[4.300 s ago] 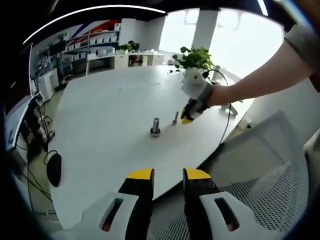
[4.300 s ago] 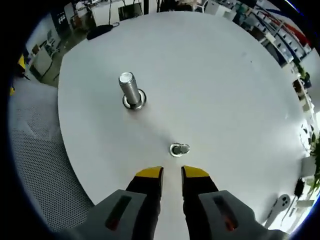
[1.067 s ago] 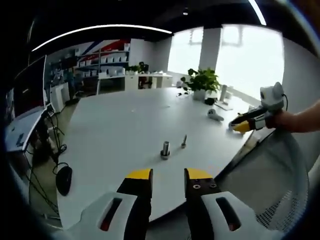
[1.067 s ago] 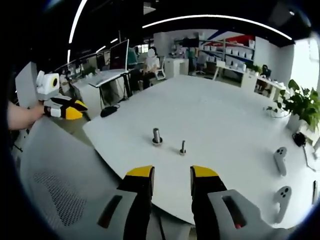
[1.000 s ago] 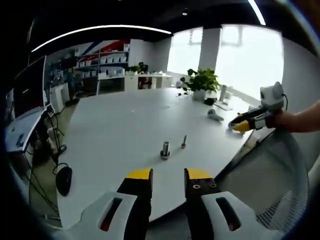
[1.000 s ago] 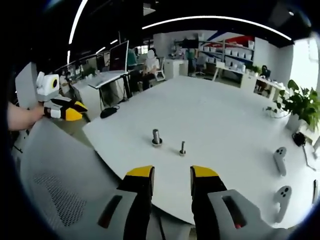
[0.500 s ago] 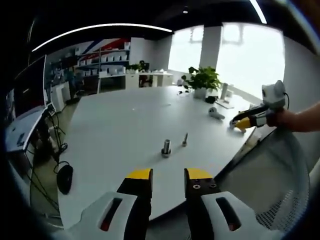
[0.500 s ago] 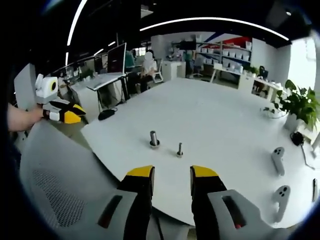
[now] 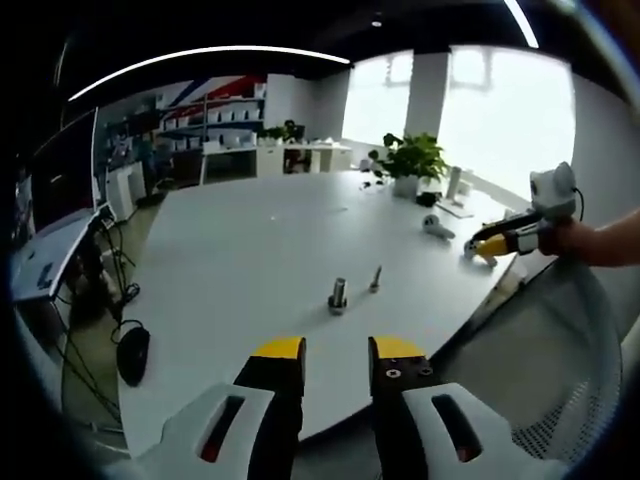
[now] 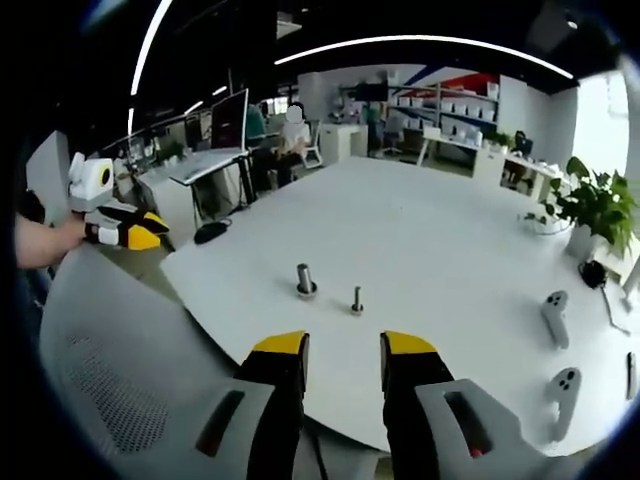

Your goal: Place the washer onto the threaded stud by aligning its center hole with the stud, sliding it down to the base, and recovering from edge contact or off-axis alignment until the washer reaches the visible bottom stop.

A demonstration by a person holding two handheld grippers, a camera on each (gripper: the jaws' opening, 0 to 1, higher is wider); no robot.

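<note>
A thick threaded stud (image 10: 305, 279) stands upright on the white round table (image 10: 430, 230), with a wider metal ring at its base; a washer is too small to tell apart from it. A thinner stud (image 10: 356, 299) stands just beside it. The left gripper view has the thick stud (image 9: 338, 293) and the thin stud (image 9: 376, 278) too. My right gripper (image 10: 345, 348) is open and empty, held back beyond the table's near edge. My left gripper (image 9: 337, 350) is open and empty as well, off the table on another side. Each gripper appears in the other's view: left (image 10: 128, 230), right (image 9: 503, 240).
Two white controllers (image 10: 553, 314) (image 10: 565, 386) lie near the table's right edge. A potted plant (image 9: 410, 160) stands at the far side. A mesh chair back (image 10: 100, 370) is below the table edge. A black mouse (image 9: 133, 355) lies low at the left.
The right gripper, earlier close above the thin stud with its jaws nearer together, is now pulled back off the table with its jaws wider. Over the last second, only slight camera drift.
</note>
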